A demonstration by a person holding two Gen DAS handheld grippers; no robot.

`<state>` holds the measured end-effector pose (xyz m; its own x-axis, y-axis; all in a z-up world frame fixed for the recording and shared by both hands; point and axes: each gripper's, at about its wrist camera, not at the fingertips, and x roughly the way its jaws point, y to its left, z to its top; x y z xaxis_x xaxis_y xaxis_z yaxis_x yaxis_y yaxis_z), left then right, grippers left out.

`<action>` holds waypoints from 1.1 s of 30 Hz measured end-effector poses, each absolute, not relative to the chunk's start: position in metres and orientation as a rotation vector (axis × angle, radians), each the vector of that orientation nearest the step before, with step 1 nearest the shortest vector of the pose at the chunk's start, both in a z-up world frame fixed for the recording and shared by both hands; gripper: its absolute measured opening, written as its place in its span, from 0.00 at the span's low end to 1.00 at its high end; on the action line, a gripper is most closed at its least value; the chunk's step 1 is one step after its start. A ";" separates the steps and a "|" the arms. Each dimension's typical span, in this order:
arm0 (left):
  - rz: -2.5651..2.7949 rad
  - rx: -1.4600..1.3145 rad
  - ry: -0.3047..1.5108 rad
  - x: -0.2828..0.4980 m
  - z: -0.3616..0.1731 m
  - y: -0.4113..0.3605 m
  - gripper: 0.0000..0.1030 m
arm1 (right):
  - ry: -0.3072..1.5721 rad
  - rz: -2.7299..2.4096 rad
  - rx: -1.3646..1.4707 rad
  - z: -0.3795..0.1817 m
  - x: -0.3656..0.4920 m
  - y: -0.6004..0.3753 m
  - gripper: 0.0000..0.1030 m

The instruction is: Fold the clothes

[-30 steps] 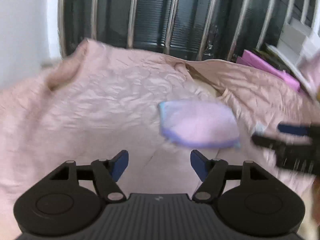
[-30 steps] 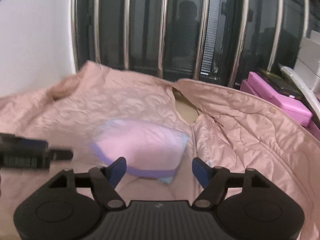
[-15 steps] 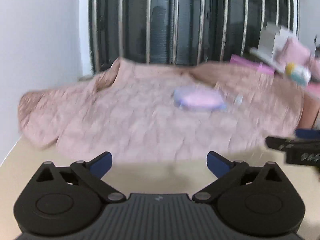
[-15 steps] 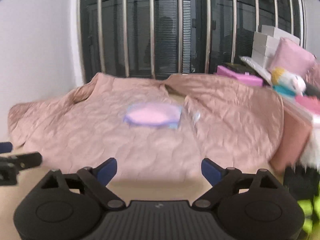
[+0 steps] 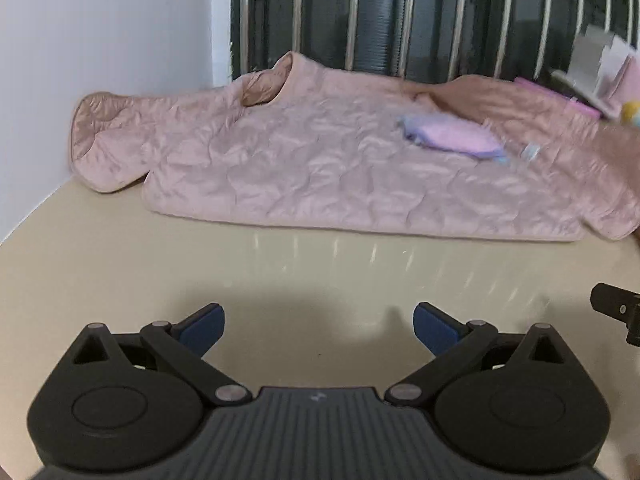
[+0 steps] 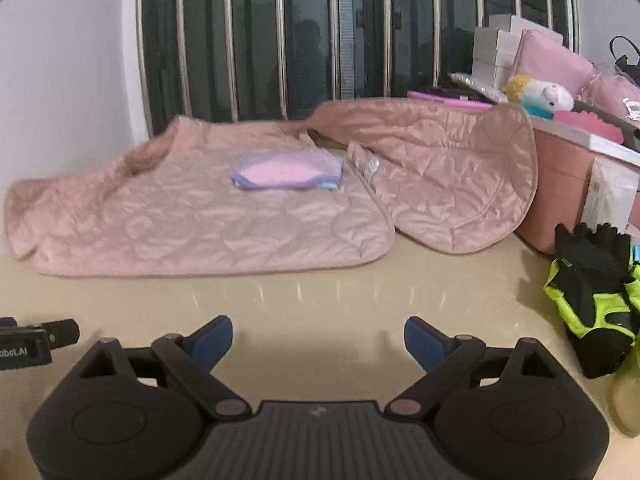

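Soft, puffy, sheeny and likely slippery pink quilted jacket (image 6: 192, 216): best pinched at hem corners nearest left gripper (image 5: 319, 330) and right gripper (image 6: 318, 338) (both wide, empty).

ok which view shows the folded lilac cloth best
The right wrist view. There the lilac cloth lies near the middle of the picture on the pink jacket, fairly sharp, with its blue edge visible. The left wrist view shows the cloth too, but farther toward the right and blurred.
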<state>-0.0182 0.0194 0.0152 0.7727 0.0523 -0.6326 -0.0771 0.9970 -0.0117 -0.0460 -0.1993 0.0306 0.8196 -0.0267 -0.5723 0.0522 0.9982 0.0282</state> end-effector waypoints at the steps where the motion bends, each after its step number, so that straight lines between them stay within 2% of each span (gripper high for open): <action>1: 0.071 -0.027 0.683 -0.018 0.013 0.018 0.99 | 0.615 -0.048 0.039 0.027 -0.043 -0.197 0.90; 17: 0.027 0.011 0.677 -0.006 0.001 -0.002 0.99 | 0.655 0.002 -0.007 0.000 -0.021 -0.167 0.91; 22: 0.043 -0.004 0.678 -0.003 0.001 0.000 0.99 | 0.674 0.013 0.009 -0.001 -0.015 -0.166 1.00; 33: 0.000 0.003 0.677 0.000 0.000 0.001 0.99 | 0.676 0.044 0.007 -0.001 -0.014 -0.168 1.00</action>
